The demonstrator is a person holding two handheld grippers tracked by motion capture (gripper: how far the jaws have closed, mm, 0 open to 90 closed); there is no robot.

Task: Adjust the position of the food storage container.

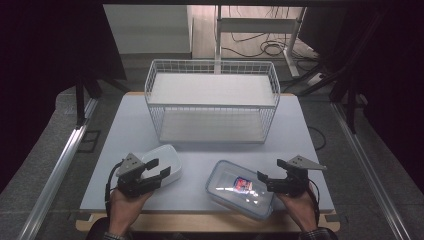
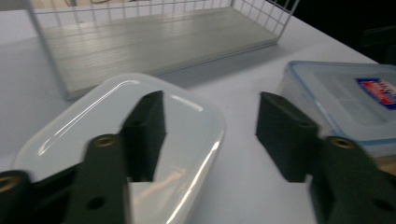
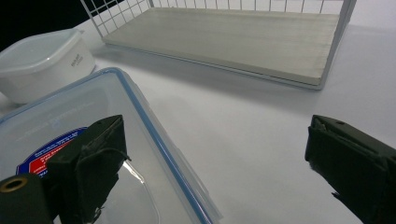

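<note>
High view: wire rack [image 1: 212, 100] behind both spread tools, white container [image 1: 164, 162], lidded box [image 1: 240, 189].

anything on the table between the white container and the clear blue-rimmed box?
Nothing. In the high view the stretch of table between the white container and the blue-rimmed box is bare; the left gripper view shows the same bare gap.
</note>
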